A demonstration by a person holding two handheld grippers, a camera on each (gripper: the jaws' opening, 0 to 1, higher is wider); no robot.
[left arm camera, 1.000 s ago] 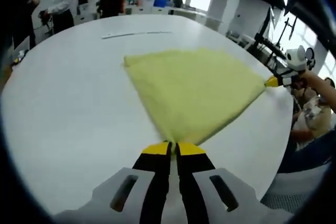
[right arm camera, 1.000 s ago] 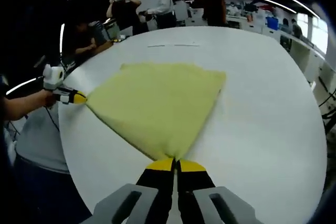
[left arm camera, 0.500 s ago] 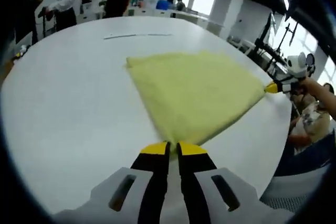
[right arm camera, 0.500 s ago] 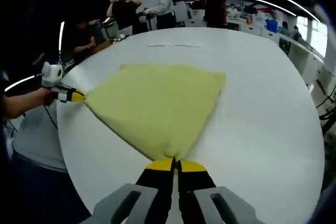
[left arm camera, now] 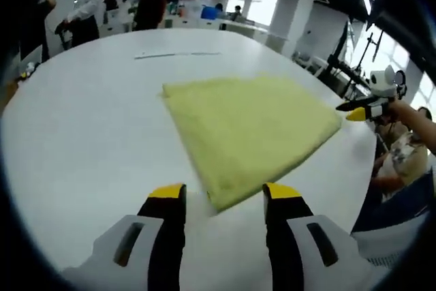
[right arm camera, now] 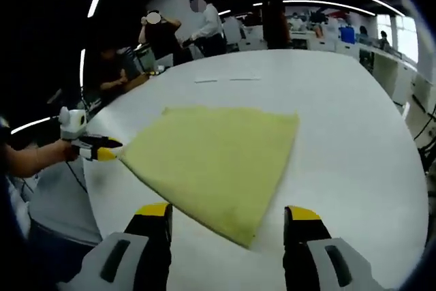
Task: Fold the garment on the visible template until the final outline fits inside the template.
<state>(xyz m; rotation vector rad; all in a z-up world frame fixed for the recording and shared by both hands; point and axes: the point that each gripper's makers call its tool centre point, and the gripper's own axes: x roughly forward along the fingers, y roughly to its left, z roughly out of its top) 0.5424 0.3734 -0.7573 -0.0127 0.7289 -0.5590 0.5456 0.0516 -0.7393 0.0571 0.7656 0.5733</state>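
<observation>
The folded pale-yellow cloth garment [left arm camera: 248, 131] is laid flat on the round white table [left arm camera: 82, 134], while the left gripper [left arm camera: 223, 195] and the right gripper [right arm camera: 228, 215] are held with jaws spread wide and nothing grasped, each just off a near corner.

cloth [left arm camera: 250, 129] | pale yellow, fuzzy | folded flat, four-cornered | lying on white round table [left arm camera: 82, 120] | one corner nearest, between open jaws, untouched
</observation>
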